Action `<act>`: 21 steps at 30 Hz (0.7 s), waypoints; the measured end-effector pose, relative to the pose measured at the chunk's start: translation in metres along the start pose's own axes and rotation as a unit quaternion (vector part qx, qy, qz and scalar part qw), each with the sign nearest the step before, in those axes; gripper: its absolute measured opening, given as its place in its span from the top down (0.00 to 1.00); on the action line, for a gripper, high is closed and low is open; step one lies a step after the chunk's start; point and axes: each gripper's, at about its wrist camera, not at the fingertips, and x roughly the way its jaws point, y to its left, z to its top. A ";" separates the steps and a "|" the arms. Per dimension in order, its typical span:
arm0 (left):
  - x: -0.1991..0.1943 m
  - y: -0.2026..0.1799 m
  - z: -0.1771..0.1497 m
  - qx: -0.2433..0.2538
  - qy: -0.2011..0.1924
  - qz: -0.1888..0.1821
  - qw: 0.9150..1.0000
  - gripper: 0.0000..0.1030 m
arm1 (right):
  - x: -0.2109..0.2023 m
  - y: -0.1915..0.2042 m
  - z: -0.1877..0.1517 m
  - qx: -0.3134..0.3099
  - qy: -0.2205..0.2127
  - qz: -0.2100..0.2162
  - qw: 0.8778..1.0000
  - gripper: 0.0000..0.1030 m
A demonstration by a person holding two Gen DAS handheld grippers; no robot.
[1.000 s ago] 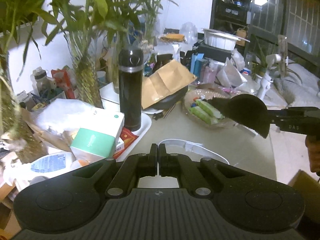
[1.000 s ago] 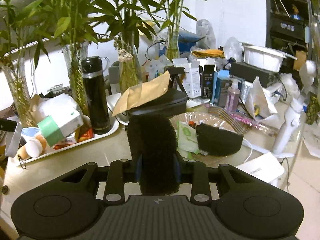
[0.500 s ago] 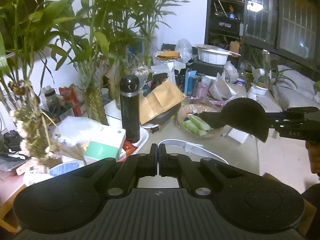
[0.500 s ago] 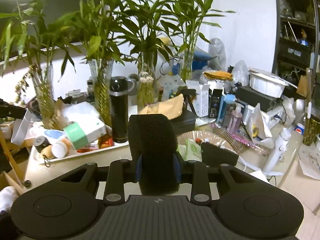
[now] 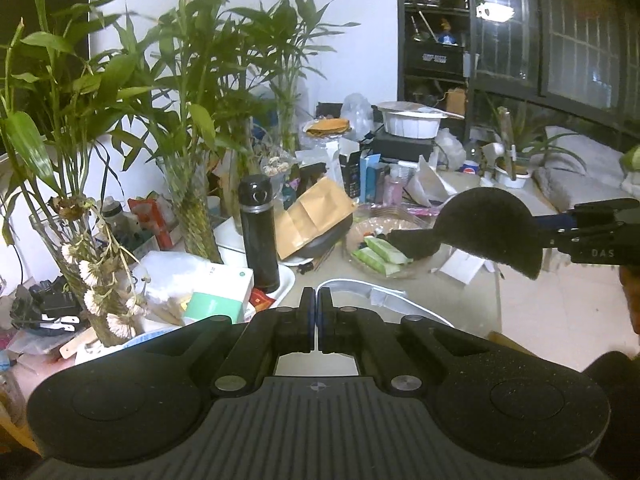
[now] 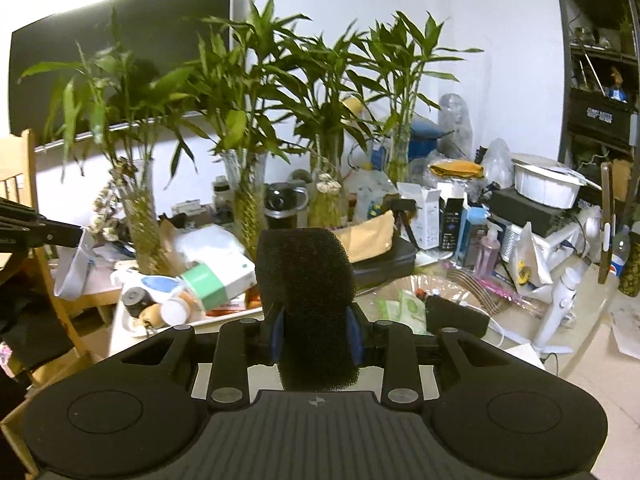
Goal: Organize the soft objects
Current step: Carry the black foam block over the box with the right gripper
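Right gripper clamps black foam sponge, hiding flask behind; left gripper pinches clear strip, end hidden

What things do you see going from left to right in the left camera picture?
Vase of dried flowers → white and green box → black flask → brown envelope → green packets → black sponge held by the right gripper.

Both hand-held grippers risen, pulled back; table farther below.
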 end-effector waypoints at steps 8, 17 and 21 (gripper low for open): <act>-0.031 -0.016 -0.007 0.017 -0.003 -0.011 1.000 0.99 | -0.039 0.008 0.001 0.020 -0.006 0.029 0.999 0.66; -0.026 -0.035 -0.041 0.054 0.097 -0.057 0.992 0.99 | -0.081 0.018 -0.014 0.028 0.001 0.050 0.998 0.66; -0.007 -0.040 -0.056 0.052 0.158 -0.053 0.985 0.99 | -0.088 0.022 -0.024 0.031 0.009 0.052 0.998 0.66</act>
